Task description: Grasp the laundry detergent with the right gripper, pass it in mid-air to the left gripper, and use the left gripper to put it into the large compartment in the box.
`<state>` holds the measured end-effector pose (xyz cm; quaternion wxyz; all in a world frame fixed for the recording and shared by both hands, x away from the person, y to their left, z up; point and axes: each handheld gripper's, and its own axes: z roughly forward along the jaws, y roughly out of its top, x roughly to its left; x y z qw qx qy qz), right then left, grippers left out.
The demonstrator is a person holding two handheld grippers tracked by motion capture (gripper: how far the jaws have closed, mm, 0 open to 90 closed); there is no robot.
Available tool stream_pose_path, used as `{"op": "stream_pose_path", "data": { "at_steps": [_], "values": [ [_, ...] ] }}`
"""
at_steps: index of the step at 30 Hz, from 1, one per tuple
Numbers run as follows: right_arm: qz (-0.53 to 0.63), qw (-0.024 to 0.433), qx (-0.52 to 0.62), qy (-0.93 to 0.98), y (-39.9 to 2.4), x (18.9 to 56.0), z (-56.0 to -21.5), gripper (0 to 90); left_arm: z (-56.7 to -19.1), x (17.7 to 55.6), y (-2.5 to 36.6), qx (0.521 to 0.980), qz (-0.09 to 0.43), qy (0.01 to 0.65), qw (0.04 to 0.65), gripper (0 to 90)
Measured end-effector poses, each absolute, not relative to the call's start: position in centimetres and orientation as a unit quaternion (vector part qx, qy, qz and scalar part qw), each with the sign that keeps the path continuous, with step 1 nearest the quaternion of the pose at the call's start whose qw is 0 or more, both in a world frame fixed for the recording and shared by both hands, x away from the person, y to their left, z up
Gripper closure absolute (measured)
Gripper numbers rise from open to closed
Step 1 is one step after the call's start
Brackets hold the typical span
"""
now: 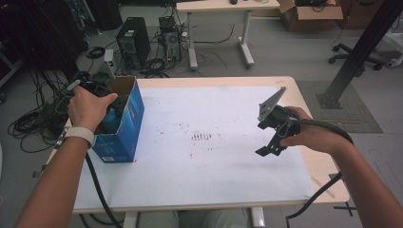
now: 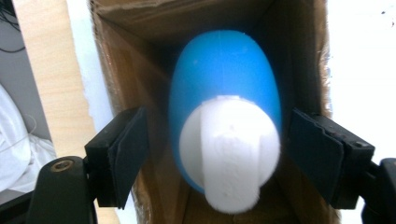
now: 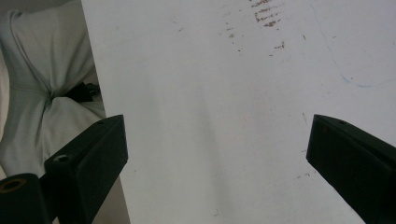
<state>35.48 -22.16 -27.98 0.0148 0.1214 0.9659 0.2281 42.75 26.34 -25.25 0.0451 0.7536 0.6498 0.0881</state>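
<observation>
At the box mouth: left gripper [image 2: 217, 154] points down into the open top of the blue cardboard box [image 1: 127, 124], which stands at the left edge of the table [image 1: 304, 171].
Left hand pose: left hand [image 1: 88, 107] curls over the box's top, forearm rising from the bottom left of the high view.
Left gripper state: jaws about half apart, one on each side of the blue bottle [image 2: 224, 84]; a gap shows on both sides, so the pads do not press it.
Bottle: stands inside the box, white cap [image 2: 229, 149] towards the camera; the left gripper view shows it whole, while in the high view a blue patch shows beside the hand.
Right hand pose: right hand [image 1: 309, 133] holds well right of the box, above the white sheet [image 1: 214, 166].
Right gripper state: right gripper [image 1: 267, 149] tilts down, jaws wide apart, nothing between them.
</observation>
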Motion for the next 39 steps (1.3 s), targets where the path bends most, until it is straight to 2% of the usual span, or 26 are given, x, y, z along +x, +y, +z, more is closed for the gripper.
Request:
{"op": "stream_pose_path", "data": {
  "at_steps": [20,28,39],
  "values": [
    [0.233,0.031,0.121,0.964,-22.3,34.5,-26.8,5.1,-20.7,40.5,24.8,0.771,0.080,0.627,0.076,16.8],
    [0.236,0.034,0.120,0.964,-22.3,34.0,-26.6,5.1,-19.0,39.0,23.1,0.792,0.084,0.597,0.097,15.6],
    [0.240,0.038,0.117,0.963,-22.2,33.4,-26.1,5.2,-17.5,37.4,20.3,0.817,0.076,0.560,0.113,9.1]
  ]
}}
